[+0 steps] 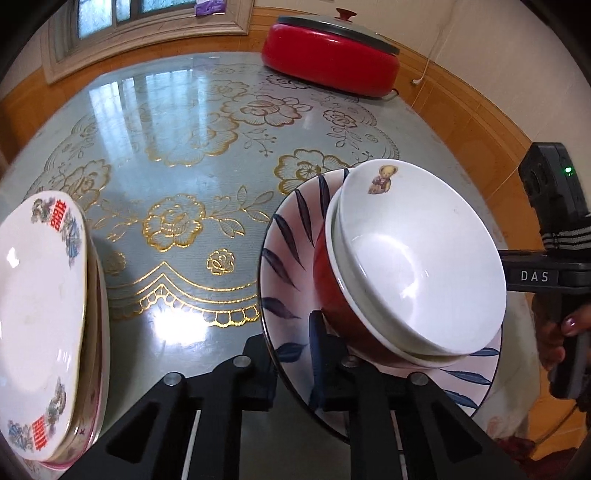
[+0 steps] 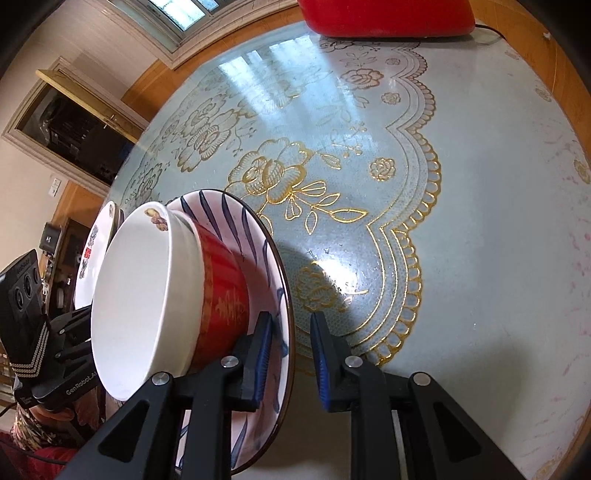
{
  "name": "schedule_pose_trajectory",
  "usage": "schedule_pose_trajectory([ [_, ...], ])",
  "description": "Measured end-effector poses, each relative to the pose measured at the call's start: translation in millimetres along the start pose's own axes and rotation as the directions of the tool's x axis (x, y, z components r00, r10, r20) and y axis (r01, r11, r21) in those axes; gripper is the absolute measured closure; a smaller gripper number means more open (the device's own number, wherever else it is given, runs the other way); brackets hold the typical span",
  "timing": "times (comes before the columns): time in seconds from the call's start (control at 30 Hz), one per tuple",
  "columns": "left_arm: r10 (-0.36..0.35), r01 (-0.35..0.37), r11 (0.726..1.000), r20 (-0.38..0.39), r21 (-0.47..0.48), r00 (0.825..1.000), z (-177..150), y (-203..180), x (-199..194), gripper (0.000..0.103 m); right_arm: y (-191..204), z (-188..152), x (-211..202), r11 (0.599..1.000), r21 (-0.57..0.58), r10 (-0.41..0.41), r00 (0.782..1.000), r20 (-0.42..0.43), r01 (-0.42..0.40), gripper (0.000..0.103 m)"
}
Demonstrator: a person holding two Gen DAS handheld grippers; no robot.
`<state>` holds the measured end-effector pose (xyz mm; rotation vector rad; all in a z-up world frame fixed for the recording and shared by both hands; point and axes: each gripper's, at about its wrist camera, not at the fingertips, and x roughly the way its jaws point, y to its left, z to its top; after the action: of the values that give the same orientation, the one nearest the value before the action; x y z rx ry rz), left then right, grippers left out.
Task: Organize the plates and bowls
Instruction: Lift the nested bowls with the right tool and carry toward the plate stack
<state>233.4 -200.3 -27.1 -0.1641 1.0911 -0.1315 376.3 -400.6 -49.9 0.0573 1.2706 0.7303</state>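
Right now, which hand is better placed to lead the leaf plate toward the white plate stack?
Probably left: the left gripper clamps the leaf plate rim nearest the white plate stack; the right gripper holds the far rim.

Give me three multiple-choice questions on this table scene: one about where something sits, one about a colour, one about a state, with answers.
1. The teddy-bear bowl sits: A on the floor; B inside the red bowl; C on a shelf.
2. The plate has leaves coloured: A green; B dark blue; C yellow.
3. The red pan is: A lidded; B uncovered; C upturned.
Answers: B, the white bowl nests in the red one; B, dark blue leaves cross the plate; A, a lid with a red knob covers the pan.
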Motion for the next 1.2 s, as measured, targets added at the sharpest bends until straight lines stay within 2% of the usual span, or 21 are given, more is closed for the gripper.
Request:
schedule_pose_trajectory([
  [0.27, -0.020, 0.020, 1.000, 0.006, 0.000, 1.000, 4, 3, 3, 0.088, 4, 2, 4, 1.000, -0.004, -0.007, 1.000, -0.004, 0.007, 0.083],
  [0.63, -0.063, 0.064, 0.996, 0.018, -0.056, 0.998, 7, 15, 6, 0.086, 8, 4, 9, 1.000, -0.017, -0.015, 1.000, -0.008, 0.015, 0.084],
  [0.73, -0.060, 0.061, 0.997, 0.019, -0.042, 0.998, 8, 13, 7, 0.086, 8, 3, 10, 1.000, -0.020, -0.017, 1.000, -0.002, 0.017, 0.084],
  [0.8, -0.062, 0.062, 0.998, 0.024, -0.023, 0.998, 9, 10, 7, 0.092, 9, 3, 10, 0.999, -0.029, -0.023, 1.000, 0.003, 0.023, 0.084],
  [0.87, -0.043, 0.043, 0.999, 0.033, 0.002, 0.999, 9, 7, 8, 0.091, 16, 1, 10, 0.998, -0.056, -0.027, 1.000, 0.013, 0.028, 0.091],
  [0.97, -0.041, 0.041, 0.999, 0.050, 0.011, 0.998, 8, 7, 9, 0.091, 26, -1, 10, 0.989, -0.117, -0.081, 0.996, 0.042, 0.086, 0.090],
  [1.2, -0.022, 0.021, 1.000, 0.050, 0.015, 0.999, 9, 7, 9, 0.090, 25, -5, 8, 0.990, -0.105, -0.084, 0.992, 0.089, 0.093, 0.090],
])
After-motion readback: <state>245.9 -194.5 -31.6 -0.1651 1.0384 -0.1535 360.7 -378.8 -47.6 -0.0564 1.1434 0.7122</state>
